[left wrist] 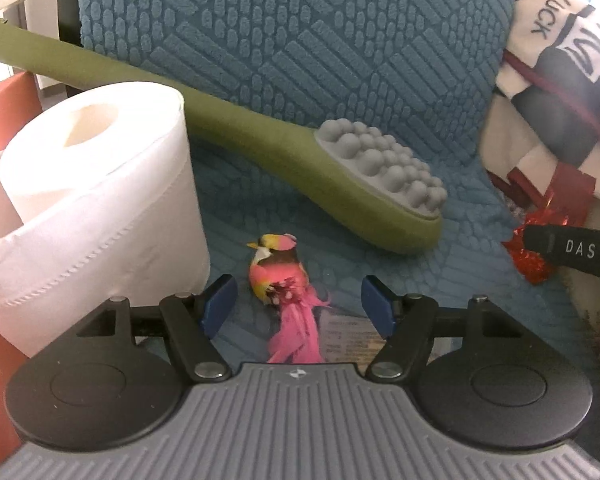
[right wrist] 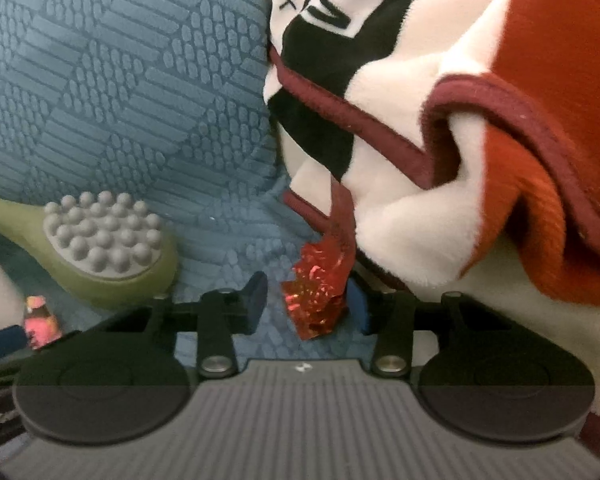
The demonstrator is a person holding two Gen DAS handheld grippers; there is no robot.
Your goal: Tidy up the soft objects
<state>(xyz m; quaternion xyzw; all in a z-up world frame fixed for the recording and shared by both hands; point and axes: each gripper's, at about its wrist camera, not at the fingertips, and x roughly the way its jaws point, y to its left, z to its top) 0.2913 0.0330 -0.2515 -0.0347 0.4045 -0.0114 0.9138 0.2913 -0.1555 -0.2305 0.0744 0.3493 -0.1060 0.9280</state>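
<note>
The toy bird [left wrist: 278, 278] is laid on the textured cushion [left wrist: 300, 40], between the fingers of the left gripper [left wrist: 298, 308], touched by neither. A paper roll [left wrist: 88, 200] is stood just left of the bird. A massage brush [left wrist: 364, 184] is laid behind the bird, its handle run up leftward behind the roll. A plush cloth [left wrist: 556, 80] is piled at the right. Below its edge a foil scrap [right wrist: 318, 300] is found between the fingers of the right gripper [right wrist: 308, 304], nearer the right finger; contact cannot be told. In the right wrist view the brush and the bird are seen to the left.
</note>
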